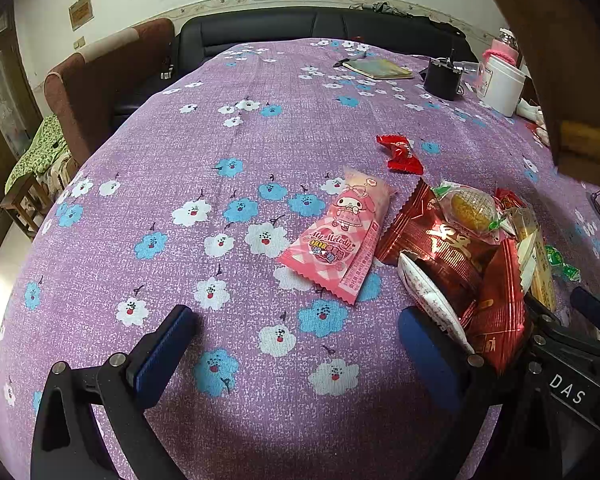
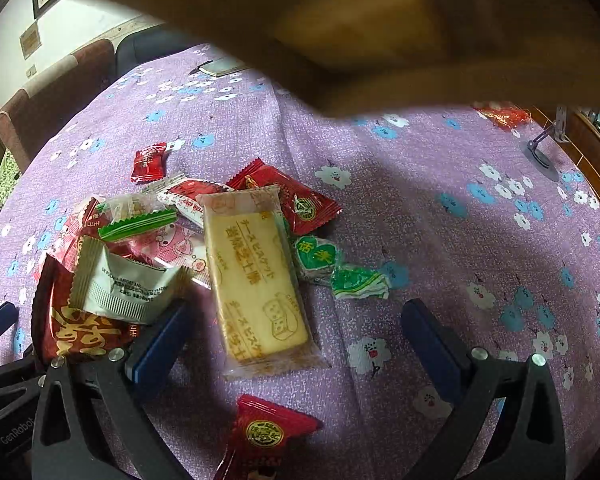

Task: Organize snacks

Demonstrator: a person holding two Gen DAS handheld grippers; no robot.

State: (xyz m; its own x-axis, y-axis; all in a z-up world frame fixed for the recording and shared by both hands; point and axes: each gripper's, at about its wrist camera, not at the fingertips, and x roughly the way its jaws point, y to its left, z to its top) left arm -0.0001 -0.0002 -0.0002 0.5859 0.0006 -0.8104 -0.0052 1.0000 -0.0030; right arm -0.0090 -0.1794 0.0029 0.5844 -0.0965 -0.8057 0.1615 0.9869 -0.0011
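Observation:
A heap of wrapped snacks [image 1: 472, 248] lies on the purple flowered tablecloth [image 1: 240, 152]. A pink My Melody packet [image 1: 340, 236] and a small red candy [image 1: 400, 152] lie apart from the heap. My left gripper [image 1: 296, 336] is open above bare cloth, its right finger [image 1: 428, 344] touching the heap's edge. My right gripper [image 2: 296, 332] is open around the near end of a long yellow biscuit packet [image 2: 252, 276]. A red candy [image 2: 264, 436] lies close to the camera. Green candies [image 2: 332, 264] lie right of the biscuit. The white packet [image 2: 128, 284] rests by the left finger.
A brown cardboard box [image 2: 380, 28] hangs blurred across the top of the right wrist view and shows as box [image 1: 560, 60] at the left view's right edge. A notebook [image 1: 380, 68], black cup [image 1: 444, 78] and white jar [image 1: 502, 84] stand far back. Sofa and armchair lie beyond.

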